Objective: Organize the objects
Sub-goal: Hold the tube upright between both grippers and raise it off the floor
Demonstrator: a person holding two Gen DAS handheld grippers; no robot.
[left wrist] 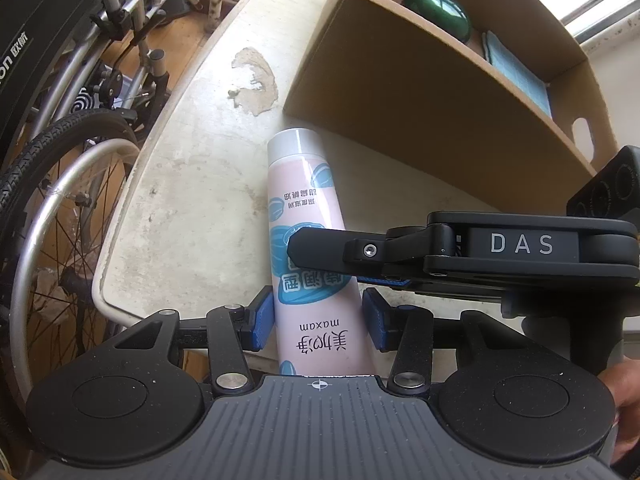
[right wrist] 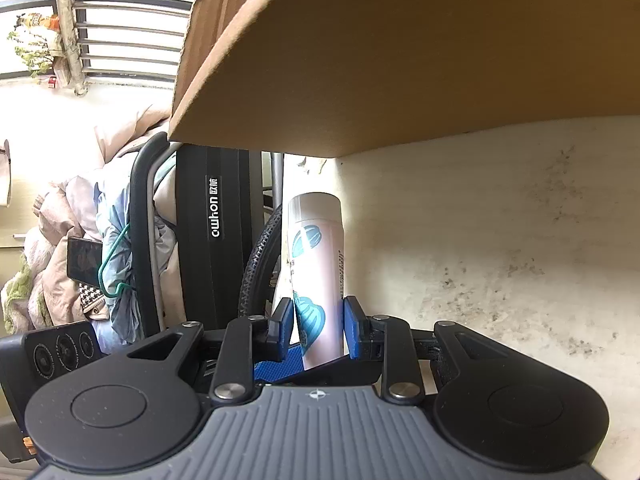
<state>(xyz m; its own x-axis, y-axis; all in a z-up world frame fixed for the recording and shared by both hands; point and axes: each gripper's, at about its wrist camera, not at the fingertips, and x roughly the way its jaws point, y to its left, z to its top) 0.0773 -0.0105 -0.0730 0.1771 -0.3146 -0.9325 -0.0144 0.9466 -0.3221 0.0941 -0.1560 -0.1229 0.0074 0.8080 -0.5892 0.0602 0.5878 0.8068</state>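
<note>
Pink plastic, printed with blue shell shapes and capped in white, makes up the tube [left wrist: 310,248] that both tools have hold of, and it hangs cap-down over the worn cream table [left wrist: 192,184], its cap close to the bare top. The left gripper [left wrist: 318,318] brackets the flat end with its blue pads [left wrist: 262,320]; the pad at 9 o'clock lies against the tube while the one at 3 o'clock shows a sliver of gap, so I judge this a loose, partly open hold. The right gripper [right wrist: 318,326], reaching in from 3 o'clock in the left view, is narrowed onto the tube's middle with both pads pressed to it; this looks like a hand-over, one tool steadying while the other takes the weight. At 1 o'clock from the tube stands the cardboard box [left wrist: 440,92], likely the destination, already holding a green ball [left wrist: 438,12] and a blue cloth [left wrist: 520,76]. Its near wall rises beside the cap, so the tube must be lifted over that edge. Open tabletop lies toward 11 o'clock; the table's edge and a wheelchair [left wrist: 60,160] crowd 9 o'clock.
</note>
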